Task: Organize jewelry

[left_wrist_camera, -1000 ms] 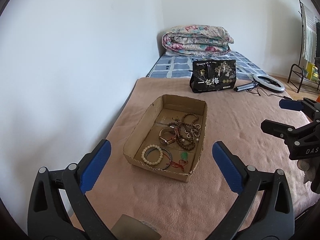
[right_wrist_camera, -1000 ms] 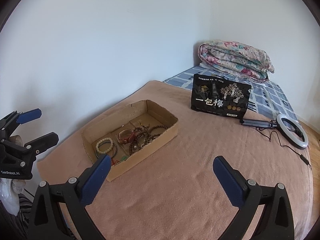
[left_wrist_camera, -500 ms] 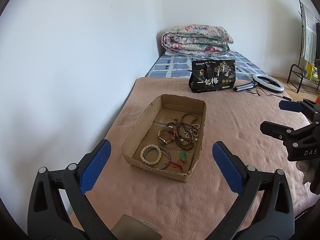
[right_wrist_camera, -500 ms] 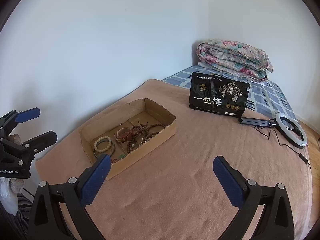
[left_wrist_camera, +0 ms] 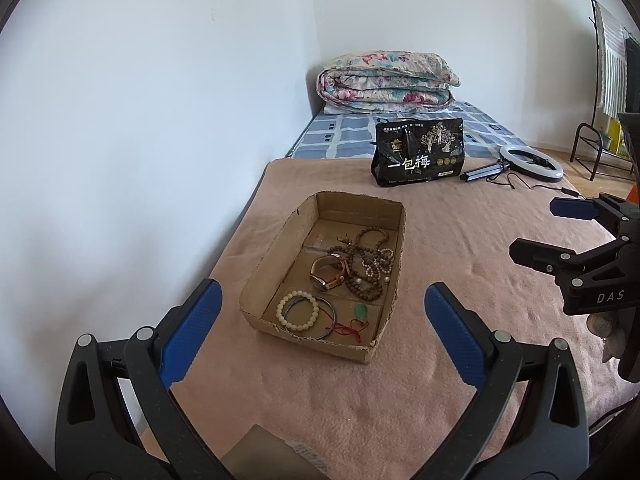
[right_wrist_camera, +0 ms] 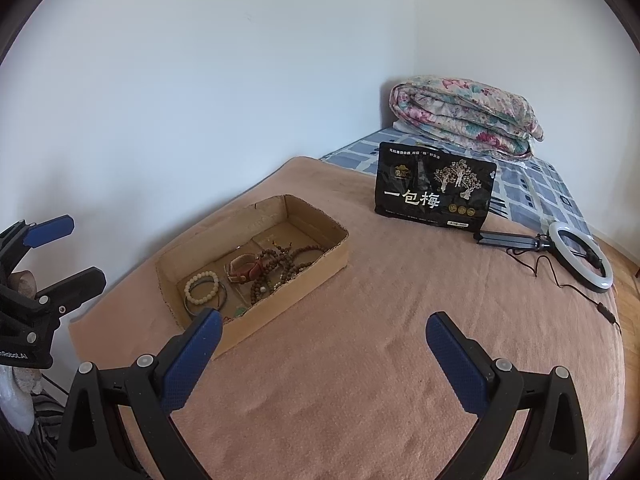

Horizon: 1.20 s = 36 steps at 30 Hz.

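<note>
The left wrist view shows the box (left_wrist_camera: 326,276) on the bed (left_wrist_camera: 460,248) from its short end, with beads (left_wrist_camera: 366,264), a watch (left_wrist_camera: 326,274) and a green pendant (left_wrist_camera: 361,312); the left gripper (left_wrist_camera: 320,336) is wide apart and empty. The right wrist view shows the box's long side; the right gripper (right_wrist_camera: 322,354) is also apart, empty.

The cardboard tray (left_wrist_camera: 276,254) is plain brown on a salmon-pink blanket (left_wrist_camera: 460,248). Inside it, a cream bead bracelet (left_wrist_camera: 299,310) lies at the near end beside a green pendant (left_wrist_camera: 361,312) on red cord; dark brown prayer beads (left_wrist_camera: 362,256) and a watch with a tan-red strap (left_wrist_camera: 329,272) sit toward its middle. Beyond the tray stands a black bag (left_wrist_camera: 420,152) with white characters and a gold tree print, then a blue-and-white checked sheet (left_wrist_camera: 336,136) and a folded quilt (left_wrist_camera: 386,82) in pink and teal florals. Both grippers, left (left_wrist_camera: 320,322) and right (right_wrist_camera: 324,342), are black with blue pads.
</note>
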Each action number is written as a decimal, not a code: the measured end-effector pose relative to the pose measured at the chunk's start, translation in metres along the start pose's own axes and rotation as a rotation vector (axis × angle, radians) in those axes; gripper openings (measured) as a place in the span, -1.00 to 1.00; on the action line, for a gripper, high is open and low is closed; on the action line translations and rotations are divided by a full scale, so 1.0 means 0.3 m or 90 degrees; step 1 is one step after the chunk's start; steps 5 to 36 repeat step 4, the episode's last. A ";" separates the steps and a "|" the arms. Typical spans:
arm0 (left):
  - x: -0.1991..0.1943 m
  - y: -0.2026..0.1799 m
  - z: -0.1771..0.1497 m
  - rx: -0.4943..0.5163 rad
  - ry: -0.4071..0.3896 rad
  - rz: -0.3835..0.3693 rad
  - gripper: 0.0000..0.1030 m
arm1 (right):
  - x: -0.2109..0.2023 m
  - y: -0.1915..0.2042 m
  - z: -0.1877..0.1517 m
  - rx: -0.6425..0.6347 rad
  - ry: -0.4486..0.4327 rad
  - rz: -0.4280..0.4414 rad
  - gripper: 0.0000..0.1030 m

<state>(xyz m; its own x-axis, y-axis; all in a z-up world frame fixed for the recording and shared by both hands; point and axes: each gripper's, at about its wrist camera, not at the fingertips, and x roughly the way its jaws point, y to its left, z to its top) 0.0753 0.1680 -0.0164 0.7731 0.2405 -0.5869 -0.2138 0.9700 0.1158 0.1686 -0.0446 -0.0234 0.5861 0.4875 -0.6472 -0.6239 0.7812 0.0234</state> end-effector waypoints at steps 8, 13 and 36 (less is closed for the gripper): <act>-0.003 0.014 -0.002 -0.012 -0.005 0.008 1.00 | 0.003 -0.004 -0.001 0.005 0.002 -0.002 0.99; -0.003 0.014 -0.002 -0.012 -0.005 0.008 1.00 | 0.003 -0.004 -0.001 0.005 0.002 -0.002 0.99; -0.003 0.014 -0.002 -0.012 -0.005 0.008 1.00 | 0.003 -0.004 -0.001 0.005 0.002 -0.002 0.99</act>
